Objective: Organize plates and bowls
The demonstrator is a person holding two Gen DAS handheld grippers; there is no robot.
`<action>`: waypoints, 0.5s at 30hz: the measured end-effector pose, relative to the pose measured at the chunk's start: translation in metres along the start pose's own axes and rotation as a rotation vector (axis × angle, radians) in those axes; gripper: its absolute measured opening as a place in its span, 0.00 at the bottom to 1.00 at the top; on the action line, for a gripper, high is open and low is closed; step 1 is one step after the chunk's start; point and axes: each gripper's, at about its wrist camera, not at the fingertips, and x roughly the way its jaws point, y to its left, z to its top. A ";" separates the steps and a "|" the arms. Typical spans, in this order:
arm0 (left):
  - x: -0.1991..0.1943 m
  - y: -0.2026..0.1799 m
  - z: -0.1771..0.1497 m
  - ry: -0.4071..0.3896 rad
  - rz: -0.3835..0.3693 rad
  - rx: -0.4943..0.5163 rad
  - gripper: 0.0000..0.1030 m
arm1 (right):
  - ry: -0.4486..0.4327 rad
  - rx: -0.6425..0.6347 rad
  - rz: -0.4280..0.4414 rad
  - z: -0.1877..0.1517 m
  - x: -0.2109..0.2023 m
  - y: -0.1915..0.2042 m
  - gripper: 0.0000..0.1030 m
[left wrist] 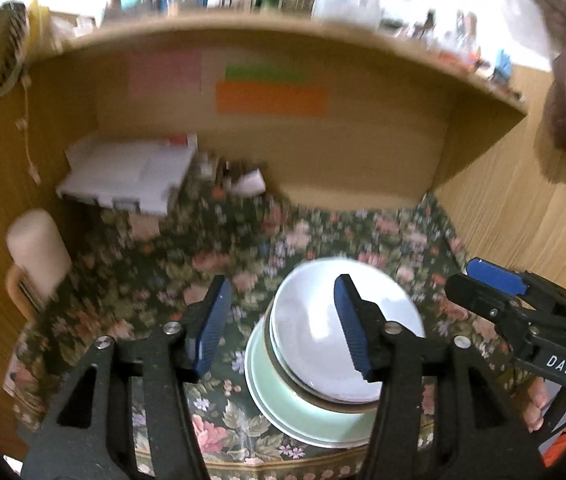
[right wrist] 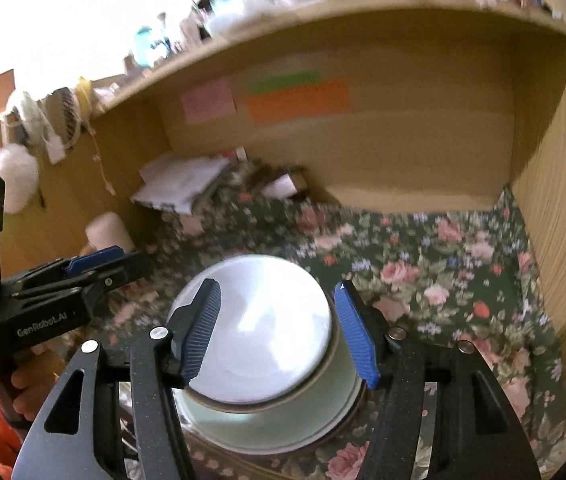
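A stack of dishes sits on the floral tablecloth [left wrist: 155, 272]. A white bowl [left wrist: 315, 320] [right wrist: 267, 332] lies on top, over a gold-rimmed dish and a pale green plate [left wrist: 283, 408] [right wrist: 267, 424]. My left gripper [left wrist: 283, 280] hovers above the stack's left side, open, with nothing between its blue pads. My right gripper [right wrist: 275, 284] hangs over the stack, open too, the bowl showing through the gap below it. Each gripper appears in the other's view: the right gripper [left wrist: 483, 280] at the right edge, the left gripper [right wrist: 95, 260] at the left edge.
A wooden alcove surrounds the table, with a shelf [left wrist: 283, 36] of blurred bottles overhead. White boxes [left wrist: 127, 176] and a cream roll [left wrist: 37, 248] stand at the back left. A wooden side wall [right wrist: 555, 200] closes the right. Floral cloth [right wrist: 443, 280] spreads right of the stack.
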 end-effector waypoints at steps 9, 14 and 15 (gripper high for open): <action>-0.044 -0.012 -0.003 -0.185 0.026 0.040 0.68 | -0.137 -0.070 -0.006 0.003 -0.038 0.023 0.68; -0.059 -0.020 -0.010 -0.259 0.034 0.075 0.81 | -0.211 -0.104 -0.042 -0.001 -0.053 0.031 0.79; -0.061 -0.021 -0.011 -0.269 0.033 0.079 0.84 | -0.214 -0.103 -0.040 -0.001 -0.054 0.032 0.81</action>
